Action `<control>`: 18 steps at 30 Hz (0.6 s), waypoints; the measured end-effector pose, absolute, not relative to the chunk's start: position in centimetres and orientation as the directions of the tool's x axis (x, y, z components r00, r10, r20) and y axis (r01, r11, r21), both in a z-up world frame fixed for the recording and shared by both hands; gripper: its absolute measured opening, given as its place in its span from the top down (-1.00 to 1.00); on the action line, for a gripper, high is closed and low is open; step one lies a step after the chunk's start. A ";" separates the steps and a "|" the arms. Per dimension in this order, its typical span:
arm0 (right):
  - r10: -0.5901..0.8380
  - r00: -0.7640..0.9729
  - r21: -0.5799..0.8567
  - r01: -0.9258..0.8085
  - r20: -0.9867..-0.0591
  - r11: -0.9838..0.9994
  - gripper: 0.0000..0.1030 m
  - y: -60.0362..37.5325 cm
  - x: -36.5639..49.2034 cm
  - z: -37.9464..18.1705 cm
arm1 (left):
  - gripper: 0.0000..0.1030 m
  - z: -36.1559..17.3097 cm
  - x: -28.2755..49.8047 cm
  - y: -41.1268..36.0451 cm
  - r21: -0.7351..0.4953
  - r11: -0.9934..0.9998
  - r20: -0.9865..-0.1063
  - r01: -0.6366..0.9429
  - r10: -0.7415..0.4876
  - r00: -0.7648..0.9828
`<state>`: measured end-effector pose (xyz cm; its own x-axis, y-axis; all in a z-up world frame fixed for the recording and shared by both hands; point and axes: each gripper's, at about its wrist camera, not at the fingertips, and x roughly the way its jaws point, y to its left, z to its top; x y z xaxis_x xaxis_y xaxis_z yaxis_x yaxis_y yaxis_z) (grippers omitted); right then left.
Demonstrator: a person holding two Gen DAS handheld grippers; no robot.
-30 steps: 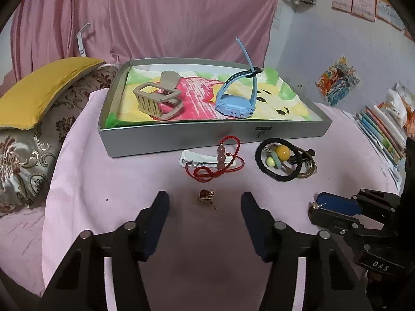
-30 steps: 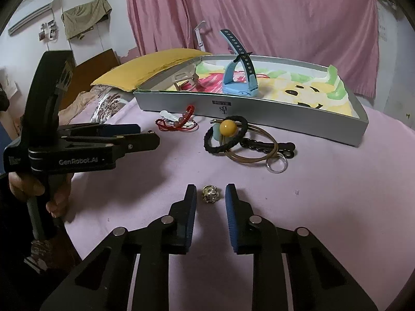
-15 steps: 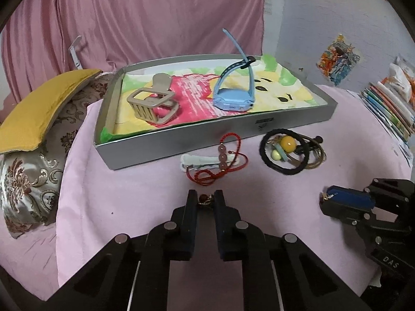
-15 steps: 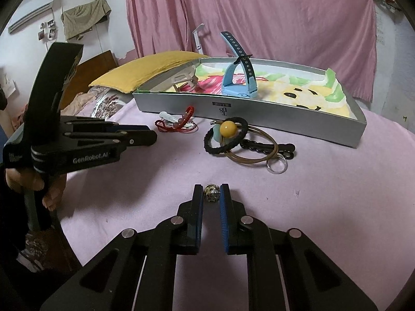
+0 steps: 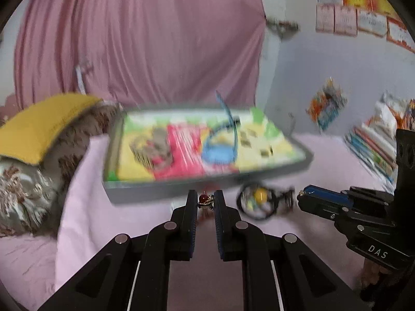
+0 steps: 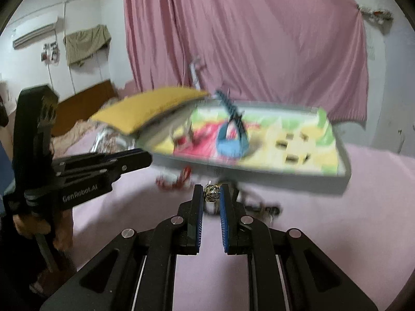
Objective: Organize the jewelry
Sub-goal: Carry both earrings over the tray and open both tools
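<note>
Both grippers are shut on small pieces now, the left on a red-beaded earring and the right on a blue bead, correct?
Not quite. The left gripper does pinch the red-beaded earring, but the right wrist view shows the right gripper shut on a silvery metallic bead, not a blue one. The blue there belongs to the gripper's own pads.

Two grippers are being counted: the left gripper (image 5: pixel 205 199) and the right gripper (image 6: pixel 212 194), each with two fingers. One small ornament is being pinched in each: one red-beaded earring (image 5: pixel 205 199) and one silvery bead (image 6: pixel 212 193). One grey tray (image 5: pixel 155 189) is being seen, and inside the tray one blue watch (image 5: pixel 219 153) and one beige hair clip (image 5: pixel 153 150) are being counted. In front of the tray, one red cord bracelet (image 6: pixel 179 180) and one bundle of hair ties (image 5: pixel 256 202) are being counted. Beside the tray, one yellow cushion (image 5: pixel 44 124) is being counted.
</note>
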<state>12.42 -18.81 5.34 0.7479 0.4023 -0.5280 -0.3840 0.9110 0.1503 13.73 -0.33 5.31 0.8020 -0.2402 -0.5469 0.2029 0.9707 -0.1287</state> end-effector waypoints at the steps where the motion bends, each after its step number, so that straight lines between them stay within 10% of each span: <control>1: 0.398 0.764 0.148 -0.378 -0.508 0.914 0.79 -18.9 12.6 5.8 | 0.77 5.8 13.8 -0.4 -0.114 0.976 -0.524 0.186 -0.218 0.824; 18: 0.279 0.925 0.002 -0.288 -0.259 0.958 0.79 -18.4 18.2 10.8 | 0.77 8.4 18.6 -1.4 -0.065 0.994 -0.316 0.086 -0.102 0.943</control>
<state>18.16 -18.37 10.84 0.9248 0.2785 -0.2592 -0.2879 0.9577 0.0019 18.56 -1.40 8.42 0.9433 -0.1021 -0.3158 0.0860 0.9942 -0.0646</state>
